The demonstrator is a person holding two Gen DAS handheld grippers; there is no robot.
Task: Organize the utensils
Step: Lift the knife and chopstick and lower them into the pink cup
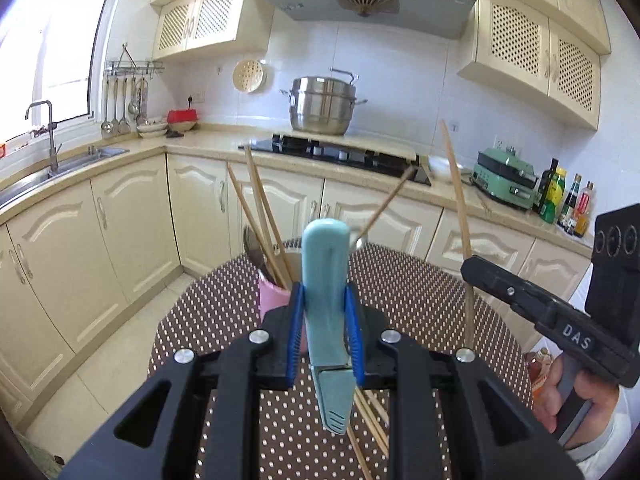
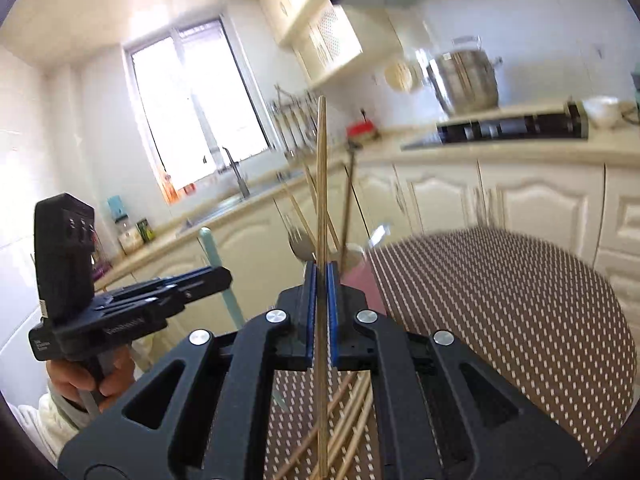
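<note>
Behind left tongs [image 1: 325, 320] clamping teal handle [image 1: 324, 264]: pink cup [image 1: 274, 296]; right tongs [image 2: 321, 296] pinch, seemingly, one chopstick [image 2: 321, 184].

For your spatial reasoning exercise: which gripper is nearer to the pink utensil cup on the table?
Left, as far as the views show. The left gripper, holding a teal-handled utensil, sits just in front of the pink cup. The right gripper, clamping a chopstick, is off to the side.
</note>
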